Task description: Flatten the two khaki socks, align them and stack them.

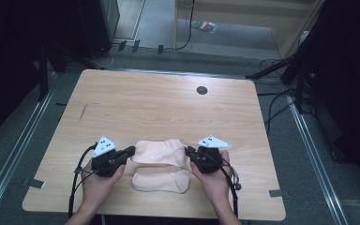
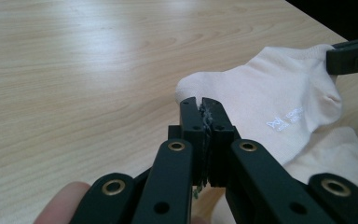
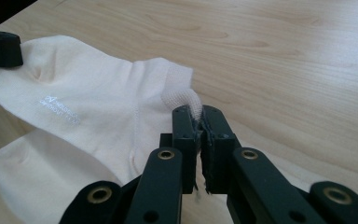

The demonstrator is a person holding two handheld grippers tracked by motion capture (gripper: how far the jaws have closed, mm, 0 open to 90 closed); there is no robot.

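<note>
A cream sock [image 1: 159, 151] with a small white logo hangs stretched between my two grippers, just above the table. My left gripper [image 1: 130, 151] is shut on its left end, and my right gripper [image 1: 188, 151] is shut on its right end. In the left gripper view the jaws [image 2: 200, 101] pinch the edge of the sock [image 2: 270, 102]. In the right gripper view the jaws [image 3: 196, 111] clamp a ribbed fold of the sock [image 3: 98, 102]. A second cream sock [image 1: 161, 180] lies flat on the table under the first.
The light wooden table [image 1: 159, 108] stretches away beyond the socks, with a black round grommet [image 1: 202, 90] near its far edge. Cables and dark stands crowd the floor to the right and the far left.
</note>
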